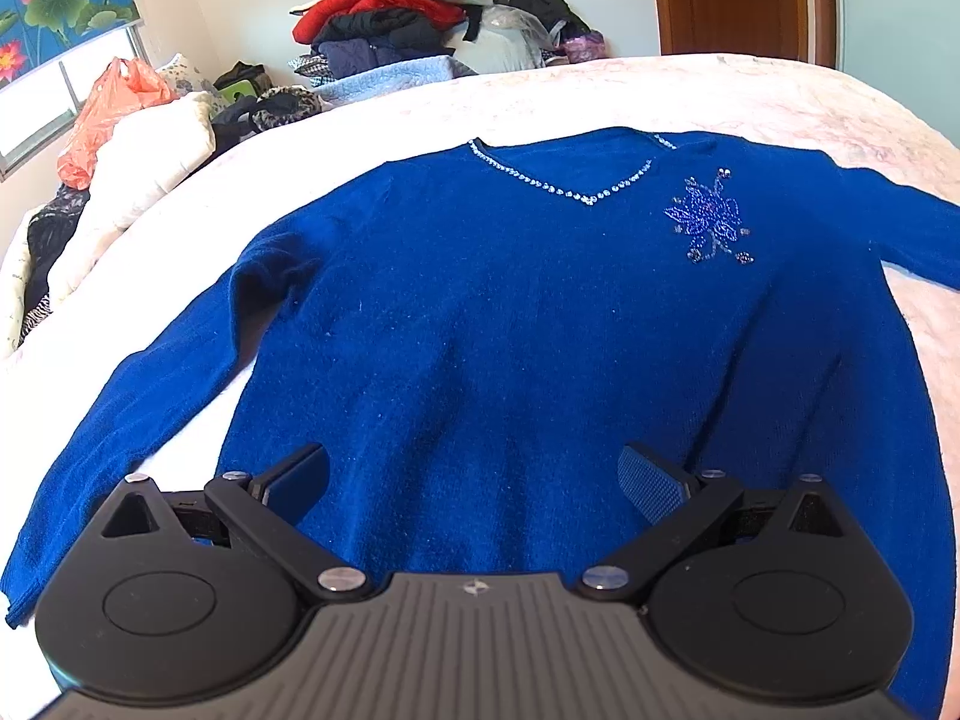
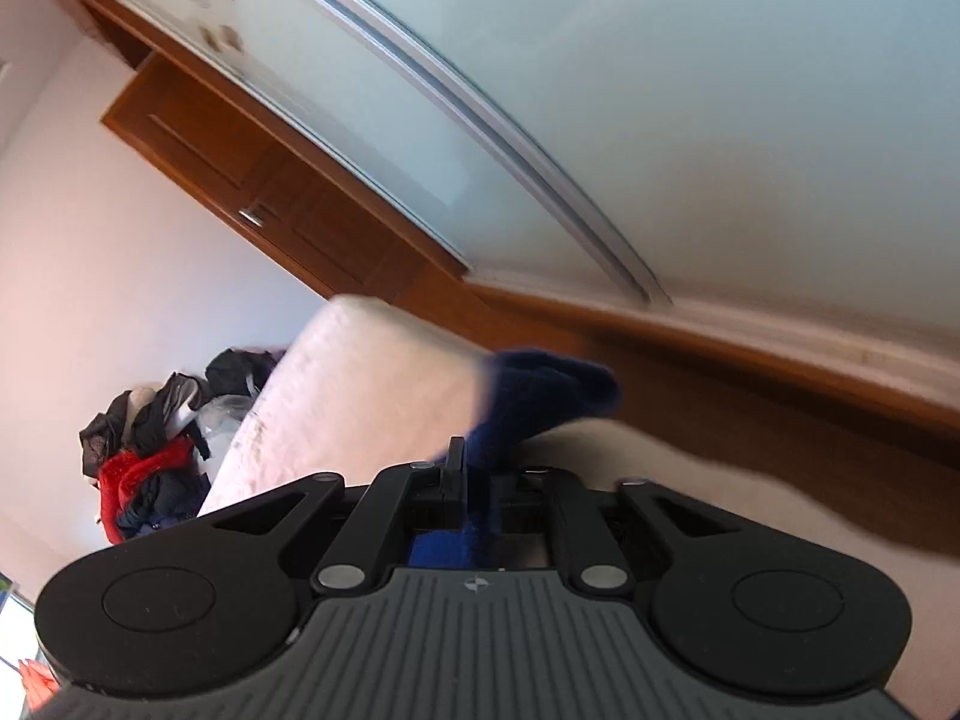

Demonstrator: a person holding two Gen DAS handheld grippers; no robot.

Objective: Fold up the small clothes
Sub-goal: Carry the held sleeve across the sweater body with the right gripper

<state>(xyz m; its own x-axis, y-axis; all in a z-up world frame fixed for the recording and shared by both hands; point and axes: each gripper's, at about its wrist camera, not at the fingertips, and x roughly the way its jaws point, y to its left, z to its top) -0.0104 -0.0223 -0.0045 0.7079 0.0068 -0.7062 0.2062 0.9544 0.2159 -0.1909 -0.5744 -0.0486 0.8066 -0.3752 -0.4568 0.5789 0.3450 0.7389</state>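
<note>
Blue sweater flat, front up, on pink bed — my left gripper spread wide above hem. My right gripper nearly closed, pinching blue sweater fabric — view tilted, blurred.

your pale pink bed carries the blue sweater spread flat, neckline far, hem near you.

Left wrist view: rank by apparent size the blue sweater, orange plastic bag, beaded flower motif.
1. blue sweater, fills most of the frame, though it lies nearest the camera
2. orange plastic bag, farther back, so true size unsure
3. beaded flower motif, a small patch on the sweater's chest
</note>
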